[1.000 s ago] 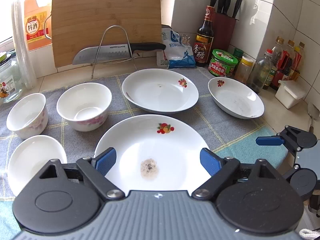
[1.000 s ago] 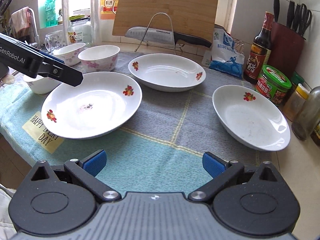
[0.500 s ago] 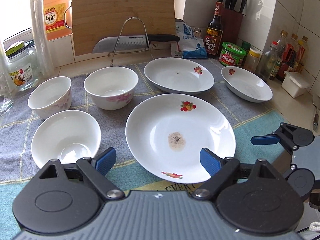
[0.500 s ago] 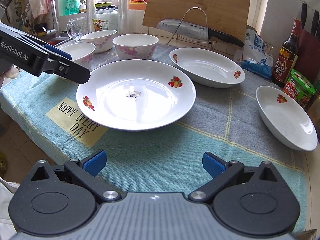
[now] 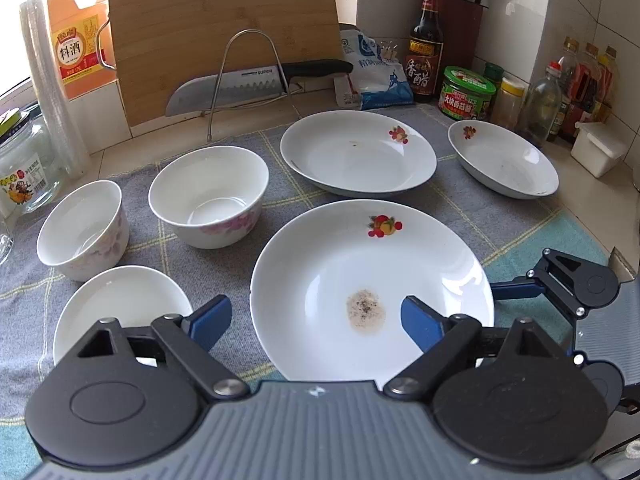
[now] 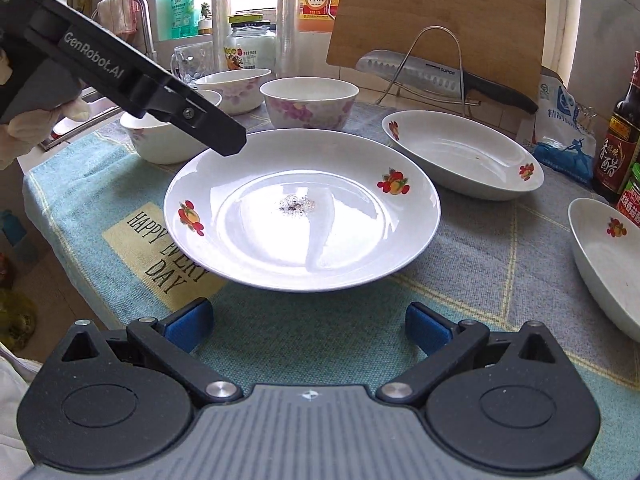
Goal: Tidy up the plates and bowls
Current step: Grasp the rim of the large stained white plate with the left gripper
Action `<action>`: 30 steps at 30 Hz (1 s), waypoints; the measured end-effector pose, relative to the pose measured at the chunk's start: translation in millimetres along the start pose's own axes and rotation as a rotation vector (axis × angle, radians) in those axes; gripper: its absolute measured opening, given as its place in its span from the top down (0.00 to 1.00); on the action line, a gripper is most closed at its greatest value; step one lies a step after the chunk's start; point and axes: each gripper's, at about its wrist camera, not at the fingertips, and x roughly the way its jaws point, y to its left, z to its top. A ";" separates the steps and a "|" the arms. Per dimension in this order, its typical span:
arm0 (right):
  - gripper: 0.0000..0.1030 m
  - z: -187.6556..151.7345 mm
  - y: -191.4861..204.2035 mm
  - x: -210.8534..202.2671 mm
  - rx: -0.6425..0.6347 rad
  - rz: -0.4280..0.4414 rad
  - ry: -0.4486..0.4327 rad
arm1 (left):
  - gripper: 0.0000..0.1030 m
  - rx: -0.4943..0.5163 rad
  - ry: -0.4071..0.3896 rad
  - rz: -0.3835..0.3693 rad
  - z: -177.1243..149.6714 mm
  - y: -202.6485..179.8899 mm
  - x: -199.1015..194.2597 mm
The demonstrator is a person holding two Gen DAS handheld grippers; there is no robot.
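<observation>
A large white plate [image 5: 372,272] [image 6: 300,208] with fruit prints and a speck of residue lies on the cloth. My left gripper [image 5: 316,316] hovers over its near-left rim, jaws opening, pads touching nothing. In the right wrist view one of its fingers [image 6: 200,120] hangs above the plate's far-left edge. My right gripper [image 6: 310,322] stands open over the cloth just short of the plate. Beyond lie a deep plate [image 5: 356,156] [image 6: 460,152] and another plate [image 5: 504,160] at the right. Three bowls [image 5: 208,196] [image 5: 80,228] [image 5: 120,304] sit at the left.
A cutting board [image 5: 224,32] and a knife [image 5: 256,84] on a wire rack stand at the back. Sauce bottles [image 5: 426,40], a green jar [image 5: 466,92], a white box [image 5: 596,148] and a glass jar [image 5: 24,172] line the counter. The cloth's front edge [image 6: 64,216] overhangs the counter.
My right gripper has swung left and lower, so the large plate now sits centred before it. The left gripper has shifted left and come closer over the plate's near rim.
</observation>
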 end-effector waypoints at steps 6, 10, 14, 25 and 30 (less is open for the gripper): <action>0.00 3.2 -2.4 4.4 -0.038 0.042 -0.002 | 0.11 0.022 0.056 -0.027 20.2 4.6 25.5; 0.00 5.8 -3.2 8.4 -0.054 0.060 -0.008 | 0.11 0.015 0.114 -0.049 31.3 12.4 45.0; 0.00 7.1 -2.7 10.9 -0.057 0.064 -0.017 | 0.11 0.021 0.176 -0.070 39.2 16.3 62.0; 0.00 6.7 -3.5 11.7 -0.066 0.072 -0.027 | 0.12 0.107 0.298 -0.107 50.3 13.6 88.7; 0.00 8.9 -3.4 14.4 -0.067 0.071 -0.023 | 0.13 0.126 0.333 -0.125 49.8 13.8 95.0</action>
